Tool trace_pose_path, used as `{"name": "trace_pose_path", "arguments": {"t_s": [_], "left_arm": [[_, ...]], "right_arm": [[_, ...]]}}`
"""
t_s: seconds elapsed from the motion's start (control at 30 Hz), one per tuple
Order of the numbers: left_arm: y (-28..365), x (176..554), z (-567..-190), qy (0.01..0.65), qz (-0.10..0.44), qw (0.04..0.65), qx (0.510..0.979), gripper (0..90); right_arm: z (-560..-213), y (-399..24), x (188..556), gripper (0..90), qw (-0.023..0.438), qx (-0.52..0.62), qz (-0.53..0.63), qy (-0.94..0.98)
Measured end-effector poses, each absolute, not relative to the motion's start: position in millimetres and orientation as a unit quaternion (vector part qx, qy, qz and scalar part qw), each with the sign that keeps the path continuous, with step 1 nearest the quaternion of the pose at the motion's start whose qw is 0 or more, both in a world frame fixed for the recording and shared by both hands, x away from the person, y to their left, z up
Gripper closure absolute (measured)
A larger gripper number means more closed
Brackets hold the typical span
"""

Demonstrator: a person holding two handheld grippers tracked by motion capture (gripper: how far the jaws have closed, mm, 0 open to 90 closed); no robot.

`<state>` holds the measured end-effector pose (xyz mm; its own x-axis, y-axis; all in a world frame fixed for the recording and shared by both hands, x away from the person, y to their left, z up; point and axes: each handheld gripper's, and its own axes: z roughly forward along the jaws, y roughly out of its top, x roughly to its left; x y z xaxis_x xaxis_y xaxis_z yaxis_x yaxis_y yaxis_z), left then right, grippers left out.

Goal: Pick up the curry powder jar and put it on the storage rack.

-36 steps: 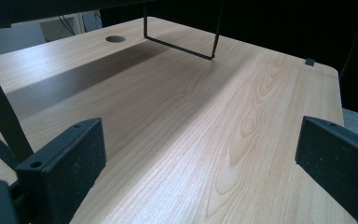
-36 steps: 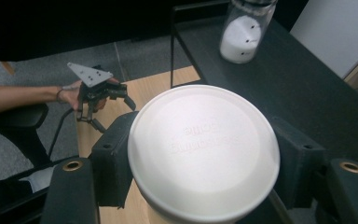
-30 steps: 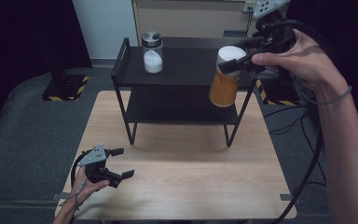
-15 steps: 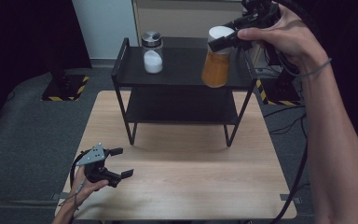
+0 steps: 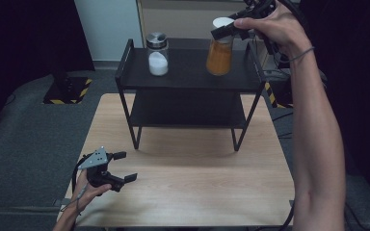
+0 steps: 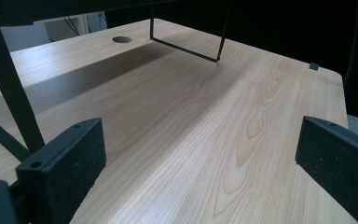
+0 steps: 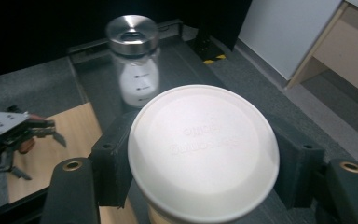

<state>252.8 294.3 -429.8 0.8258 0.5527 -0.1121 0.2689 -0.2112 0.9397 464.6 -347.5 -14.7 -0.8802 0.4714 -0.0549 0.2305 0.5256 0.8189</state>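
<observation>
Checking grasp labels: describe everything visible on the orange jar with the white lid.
The orange jar is a clear container full of orange powder or liquid, capped by a round white lid with faint embossed lettering. It stands upright at the right of the black shelf's top tier; whether it rests there is unclear. The right gripper clamps it just below the lid.

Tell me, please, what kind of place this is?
Probably a lab or test room: a bare wooden table with a black shelf rack, hazard-striped tape on grey floor, and dark curtains around.
</observation>
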Motion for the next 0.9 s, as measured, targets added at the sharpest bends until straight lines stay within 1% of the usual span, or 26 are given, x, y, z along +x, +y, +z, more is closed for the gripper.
{"name": "trace_pose_path", "arguments": {"t_s": [0.07,0.23,0.33,0.6,0.63,0.67,0.7,0.77,0.83,0.9], "left_arm": [[295,253,-430,0.269,0.124,0.569,0.767,0.7],[296,254,-431,0.271,0.123,0.569,0.766,0.7],[296,255,-431,0.270,0.123,0.569,0.767,0.7],[297,255,-431,0.271,0.124,0.569,0.767,0.7],[297,254,-431,0.271,0.124,0.568,0.767,0.7],[296,254,-431,0.271,0.125,0.568,0.767,0.8],[296,254,-431,0.270,0.125,0.567,0.768,0.8],[296,254,-431,0.271,0.124,0.568,0.767,0.8],[296,254,-431,0.269,0.124,0.568,0.767,0.8],[296,254,-431,0.269,0.124,0.568,0.768,0.8]], "right_arm": [[-18,-344,468,34.0,0.143,0.206,0.437,0.864],[-28,-346,478,34.0,0.139,0.220,0.440,0.859],[-31,-346,480,34.0,0.145,0.227,0.438,0.858],[-38,-348,483,33.7,0.142,0.231,0.440,0.856],[-39,-349,481,32.0,0.145,0.235,0.443,0.853],[-44,-352,478,23.1,0.152,0.237,0.459,0.843],[-46,-356,476,17.5,0.149,0.244,0.477,0.831],[-46,-358,465,7.1,0.182,0.248,0.483,0.820],[-42,-365,461,7.0,0.175,0.248,0.492,0.816],[-37,-370,453,7.1,0.181,0.243,0.493,0.816]]}}
